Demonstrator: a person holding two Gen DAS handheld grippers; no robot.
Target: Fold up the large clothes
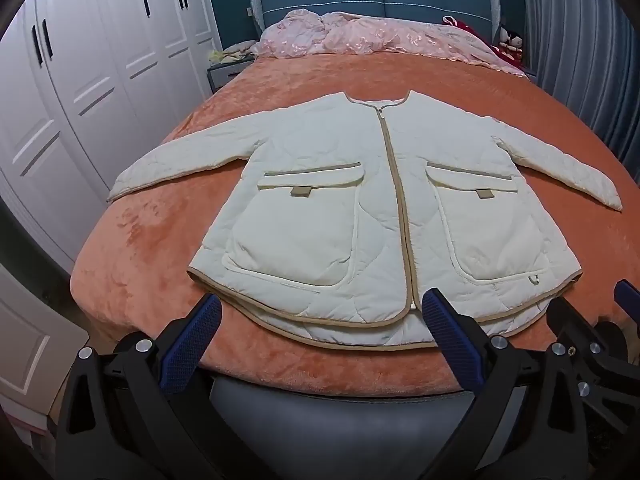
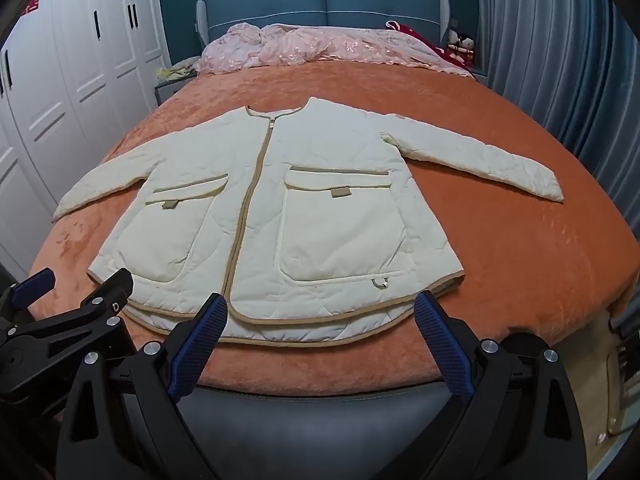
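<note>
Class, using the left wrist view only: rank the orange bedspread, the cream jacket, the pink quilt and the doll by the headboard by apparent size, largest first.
1. Orange bedspread
2. Cream jacket
3. Pink quilt, though it lies farther from the camera, so it may really be larger than it looks
4. Doll

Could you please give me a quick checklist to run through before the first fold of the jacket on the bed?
1. Quilted cream jacket lies flat, front up: ok.
2. Zipper closed: ok.
3. Both sleeves spread out to the sides, left sleeve, right sleeve: ok.
4. Left tongs open, holding nothing: ok.
5. Right tongs open, holding nothing: ok.
6. Orange bedspread around the jacket free of clutter: ok.
</note>
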